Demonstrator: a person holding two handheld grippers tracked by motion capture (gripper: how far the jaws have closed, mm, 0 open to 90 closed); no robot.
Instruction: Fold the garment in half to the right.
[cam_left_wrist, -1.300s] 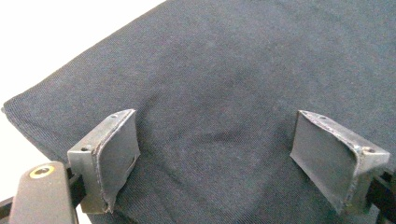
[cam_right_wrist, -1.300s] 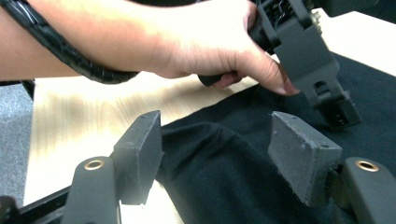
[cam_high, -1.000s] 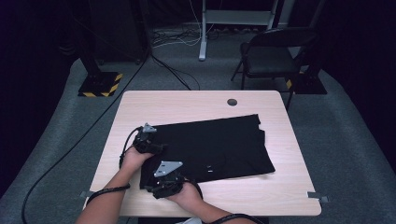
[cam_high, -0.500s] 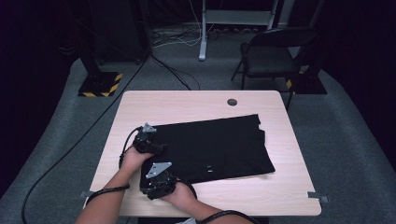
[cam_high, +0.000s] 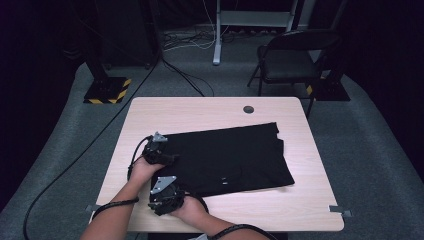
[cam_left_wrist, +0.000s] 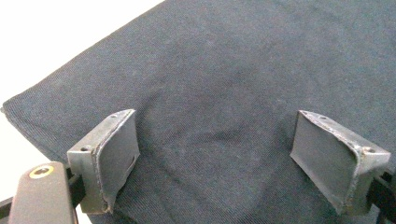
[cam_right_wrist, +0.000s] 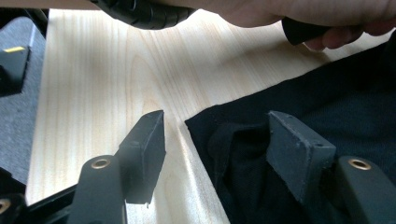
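Black cloth (cam_right_wrist: 327, 107) — corner between the right gripper's (cam_right_wrist: 219, 140) parted fingers (cam_right_wrist: 144, 144).

A dim lab or recording studio: a lone wooden desk (cam_high: 210, 112) on grey carpet, cables (cam_high: 185, 75) across the floor, hazard-striped stand bases (cam_high: 106, 91), a folding chair (cam_high: 290, 62)

Left gripper (cam_high: 167, 159): black body, grey three-cornered plate on top at 12 o'clock, black cable looping off at 9 o'clock. Jaws bare grey metal, scuffed, a screw hole at each tip corner. Right gripper (cam_high: 159, 201): black, same grey plate, matte black wedge pads (cam_right_wrist: 144, 149), brass-ringed screws, ribbed black cable. Forearms bare, no sleeves
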